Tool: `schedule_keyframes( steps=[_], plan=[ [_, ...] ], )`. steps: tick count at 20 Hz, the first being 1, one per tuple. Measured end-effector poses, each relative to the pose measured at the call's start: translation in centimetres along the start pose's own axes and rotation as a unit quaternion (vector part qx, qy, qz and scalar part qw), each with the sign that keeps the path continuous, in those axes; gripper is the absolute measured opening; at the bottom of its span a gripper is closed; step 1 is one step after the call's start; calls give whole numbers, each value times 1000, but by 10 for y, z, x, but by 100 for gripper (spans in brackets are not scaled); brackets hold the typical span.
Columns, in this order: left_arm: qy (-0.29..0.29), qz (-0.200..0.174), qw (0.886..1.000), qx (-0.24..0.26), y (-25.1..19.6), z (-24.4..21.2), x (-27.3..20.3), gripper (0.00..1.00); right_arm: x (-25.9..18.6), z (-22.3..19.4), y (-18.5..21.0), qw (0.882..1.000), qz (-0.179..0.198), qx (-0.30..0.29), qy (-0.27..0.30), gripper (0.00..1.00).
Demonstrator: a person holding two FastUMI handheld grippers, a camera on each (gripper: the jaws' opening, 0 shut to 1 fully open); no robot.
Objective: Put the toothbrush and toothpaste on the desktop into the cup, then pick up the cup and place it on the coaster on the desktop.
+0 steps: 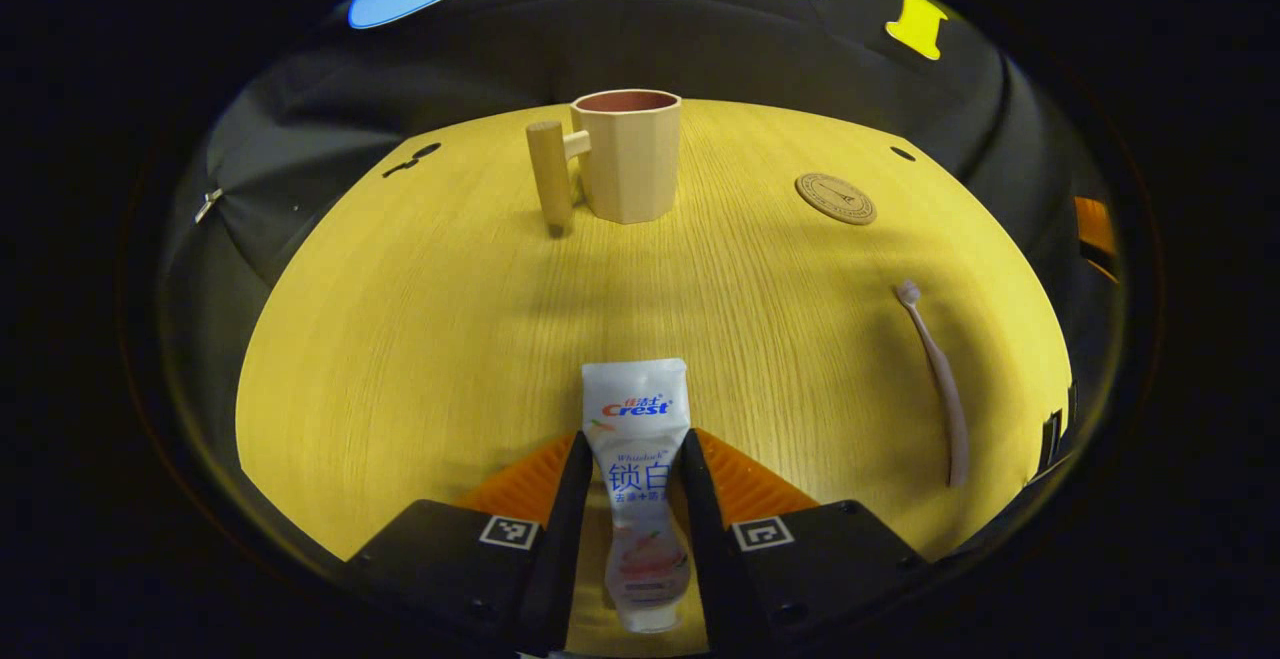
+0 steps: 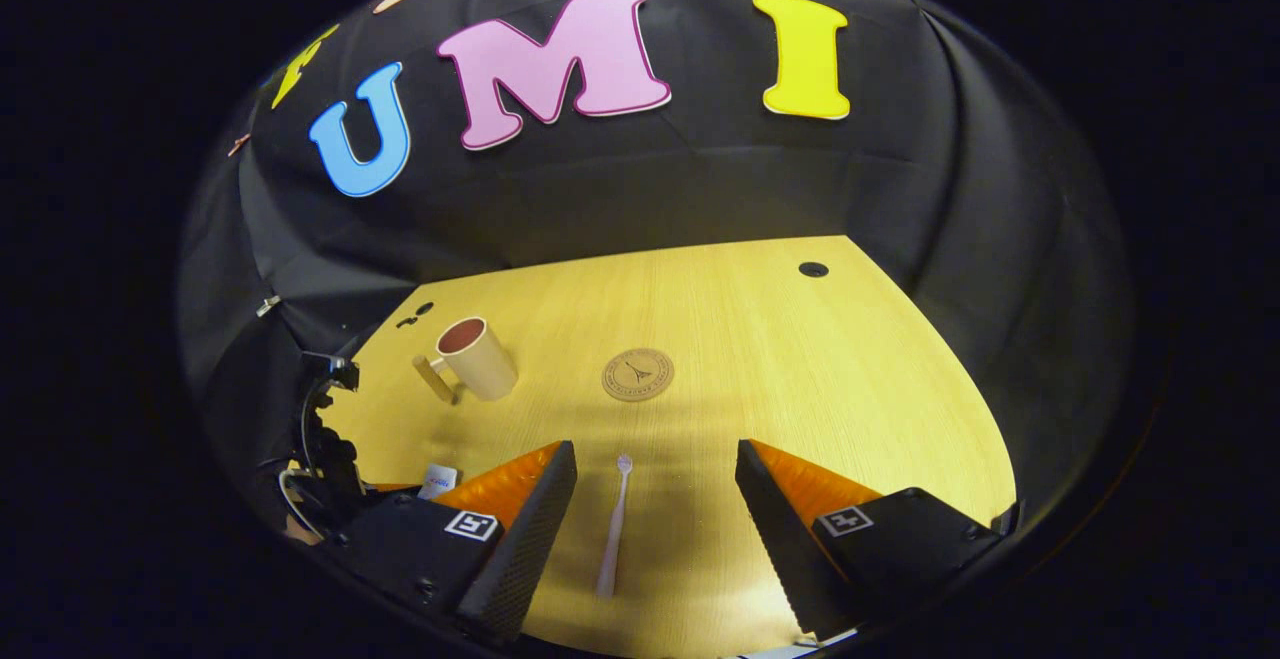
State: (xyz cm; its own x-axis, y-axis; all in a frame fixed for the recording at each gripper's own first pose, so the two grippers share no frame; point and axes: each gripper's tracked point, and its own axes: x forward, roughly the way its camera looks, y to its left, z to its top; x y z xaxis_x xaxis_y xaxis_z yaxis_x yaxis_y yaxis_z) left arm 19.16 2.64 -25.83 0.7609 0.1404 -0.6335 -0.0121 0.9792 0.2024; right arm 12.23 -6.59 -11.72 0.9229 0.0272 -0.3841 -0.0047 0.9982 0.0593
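The white toothpaste tube point(image 1: 636, 399) lies lengthwise between the fingers of my left gripper point(image 1: 635, 439), which is shut on its lower half just over the wooden desktop point(image 1: 400, 339). The beige cup point(image 1: 628, 159), handle to its left, stands upright at the far side. A round coaster point(image 1: 835, 198) lies to its right. The pale pink toothbrush point(image 1: 938, 379) lies flat near the right edge. In the right gripper view, my right gripper point(image 2: 655, 446) hovers open above that toothbrush point(image 2: 612, 529), which lies between its fingers. The cup point(image 2: 480, 359) and coaster point(image 2: 638, 374) sit beyond.
The booth's black cloth wall closes off the desktop's far and side edges. A small dark hole point(image 2: 813, 269) marks the desktop's far right corner. The tip of the toothpaste point(image 2: 438, 480) peeks out at the left in the right gripper view.
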Motion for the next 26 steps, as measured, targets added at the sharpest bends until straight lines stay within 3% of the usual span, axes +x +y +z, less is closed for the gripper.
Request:
schedule_keyframes(
  steps=[2,3,8,12,14,15,18,19,21,26],
  plan=[
    [4,4,1000,2,1,2,0,32,0,-10,2,1000,-10,10,13,99],
    [4,2,1000,4,0,2,1,27,1,-17,4,1000,-14,13,20,99],
    [5,-22,1000,20,-1,-1,-3,27,-1,-53,11,998,-28,10,52,99],
    [-3,-67,998,14,-6,-5,-11,23,3,-77,18,997,-34,4,76,99],
    [-4,-78,997,14,-4,-8,-15,16,7,-81,21,996,-37,2,80,99],
    [-8,-81,997,13,-3,-7,-18,20,10,-82,21,996,-39,2,82,99],
    [-17,-91,996,4,2,-7,-32,21,21,-86,23,995,-47,7,91,99],
    [-19,-90,996,1,5,-6,-38,16,24,-89,22,994,-51,10,98,99],
    [-34,-81,996,8,12,0,-52,20,29,-95,19,992,-61,15,110,99],
    [-56,-103,993,-22,14,10,-86,21,43,-122,13,986,-78,4,150,99]
  ],
)
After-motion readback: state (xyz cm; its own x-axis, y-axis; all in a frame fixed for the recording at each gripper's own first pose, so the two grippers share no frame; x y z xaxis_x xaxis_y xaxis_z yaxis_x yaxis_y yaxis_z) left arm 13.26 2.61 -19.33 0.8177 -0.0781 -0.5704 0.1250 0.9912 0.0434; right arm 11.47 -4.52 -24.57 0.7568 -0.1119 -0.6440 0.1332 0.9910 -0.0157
